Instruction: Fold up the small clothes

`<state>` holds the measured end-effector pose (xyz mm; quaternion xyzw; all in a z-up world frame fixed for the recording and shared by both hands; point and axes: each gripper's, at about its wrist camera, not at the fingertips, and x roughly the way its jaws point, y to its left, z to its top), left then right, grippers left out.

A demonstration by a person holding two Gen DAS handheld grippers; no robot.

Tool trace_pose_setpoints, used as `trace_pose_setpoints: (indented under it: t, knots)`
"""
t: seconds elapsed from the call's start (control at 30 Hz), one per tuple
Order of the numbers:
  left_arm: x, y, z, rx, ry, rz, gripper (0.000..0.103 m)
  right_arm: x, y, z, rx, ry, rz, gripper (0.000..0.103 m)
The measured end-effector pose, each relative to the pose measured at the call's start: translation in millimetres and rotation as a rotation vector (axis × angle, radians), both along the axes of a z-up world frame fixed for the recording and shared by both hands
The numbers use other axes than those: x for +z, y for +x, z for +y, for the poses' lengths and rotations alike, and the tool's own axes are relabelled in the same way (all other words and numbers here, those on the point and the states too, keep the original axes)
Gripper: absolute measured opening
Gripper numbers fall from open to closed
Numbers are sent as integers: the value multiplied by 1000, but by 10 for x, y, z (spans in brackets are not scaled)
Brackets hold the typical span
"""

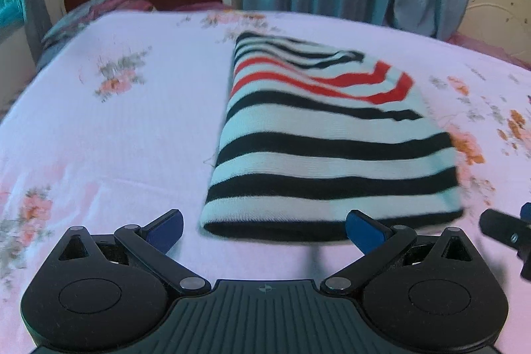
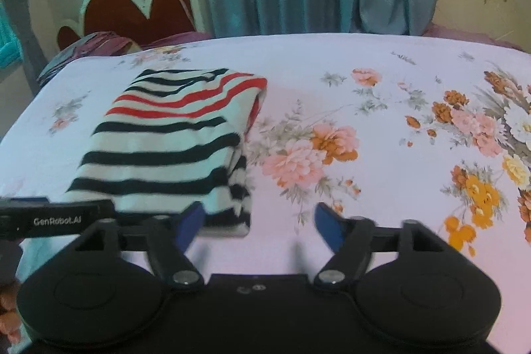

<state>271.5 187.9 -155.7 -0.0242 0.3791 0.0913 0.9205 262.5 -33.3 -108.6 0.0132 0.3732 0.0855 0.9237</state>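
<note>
Flowery bedsheet (image 2: 381, 62), curtains hanging behind. Folded striped top (image 1: 318, 135) is lying at 12 o'clock of the left gripper (image 1: 265, 229), 10 o'clock of the right gripper (image 2: 259, 221). Both are gaping, holding nothing. Risk: a finger snagging the hem, undoing it.

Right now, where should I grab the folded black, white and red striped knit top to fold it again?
Probably the near rounded folded edge of the striped knit top, coming in low from the front. It lies flat on the floral bedsheet, and both open grippers, left gripper and right gripper, face that edge.
</note>
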Motion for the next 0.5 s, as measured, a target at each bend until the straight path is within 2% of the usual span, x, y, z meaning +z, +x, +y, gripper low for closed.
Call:
trace_pose_setpoints:
  t: [0.3,0.37,0.43,0.5]
  knots:
    - [585,-956,-151,-36,9,-97,103,446,-788,-110,176,64,15,89]
    - [706,-1218,-187,-34,25,-116,103,586,-1034,-156,174,52,-22,93]
    - [808,-1476,-218,-20,33,-128,103,725,-1273,-206,157,35,-74,102]
    - [894,-1721,-232,2,32,-134,103,859,-1521,-231,128,-5,-138,102]
